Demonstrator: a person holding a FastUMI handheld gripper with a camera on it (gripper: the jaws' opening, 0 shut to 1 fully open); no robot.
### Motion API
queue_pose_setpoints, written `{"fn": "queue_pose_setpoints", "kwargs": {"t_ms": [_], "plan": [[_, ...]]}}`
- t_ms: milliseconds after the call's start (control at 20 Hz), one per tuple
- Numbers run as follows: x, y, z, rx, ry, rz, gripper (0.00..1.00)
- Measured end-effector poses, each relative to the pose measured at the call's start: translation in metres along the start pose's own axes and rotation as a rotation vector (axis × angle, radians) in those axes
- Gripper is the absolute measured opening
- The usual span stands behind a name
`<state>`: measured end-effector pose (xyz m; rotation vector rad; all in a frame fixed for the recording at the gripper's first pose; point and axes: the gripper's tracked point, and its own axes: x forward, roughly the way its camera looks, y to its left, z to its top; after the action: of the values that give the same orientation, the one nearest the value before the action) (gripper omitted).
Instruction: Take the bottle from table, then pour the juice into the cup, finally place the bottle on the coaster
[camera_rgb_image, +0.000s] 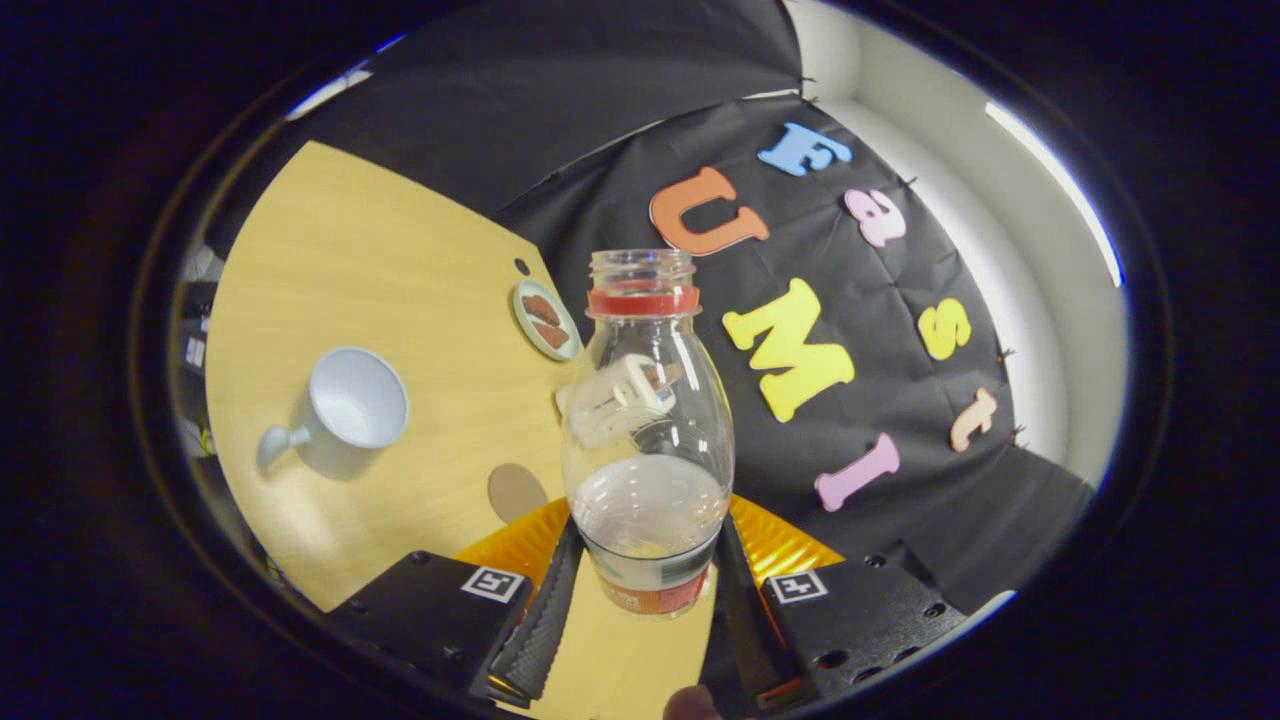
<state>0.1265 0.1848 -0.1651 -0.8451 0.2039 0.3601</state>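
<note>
Gripper (645, 585) fingers closed on lower part of bottle (648, 430), one each side, bottle held clear of table (400, 270). Cap off, little clear liquid inside. Cup (355, 400) well apart on table, beyond fingers. Small plate (546, 318) near table's far edge; round coaster (516, 492) just beside bottle. Your risks: smooth plastic may slip in grip; tilting before mouth is above cup would spill onto table.

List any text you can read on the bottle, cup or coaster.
Clear plastic bottle with red neck ring, clamped by both fingers of the tool: label too blurred to read.
White ceramic cup: no text.
Round pale coaster: brown picture, no words.
Square black-and-white markers on the tool: patterns, not words.
</note>
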Motion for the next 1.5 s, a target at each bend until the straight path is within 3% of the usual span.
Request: {"fn": "queue_pose_setpoints", "kwargs": {"t_ms": [350,500,750,1050,1500], "plan": [[-0.029,0.007,0.033,0.551,-0.111,0.180,0.74],[-0.037,-0.005,0.043,0.705,-0.164,0.221,0.74],[-0.032,-0.041,0.045,0.780,-0.192,0.165,0.74],[0.024,-0.067,0.048,0.838,-0.172,0.130,0.74],[0.126,-0.013,0.024,0.842,-0.051,0.179,0.75]]}}
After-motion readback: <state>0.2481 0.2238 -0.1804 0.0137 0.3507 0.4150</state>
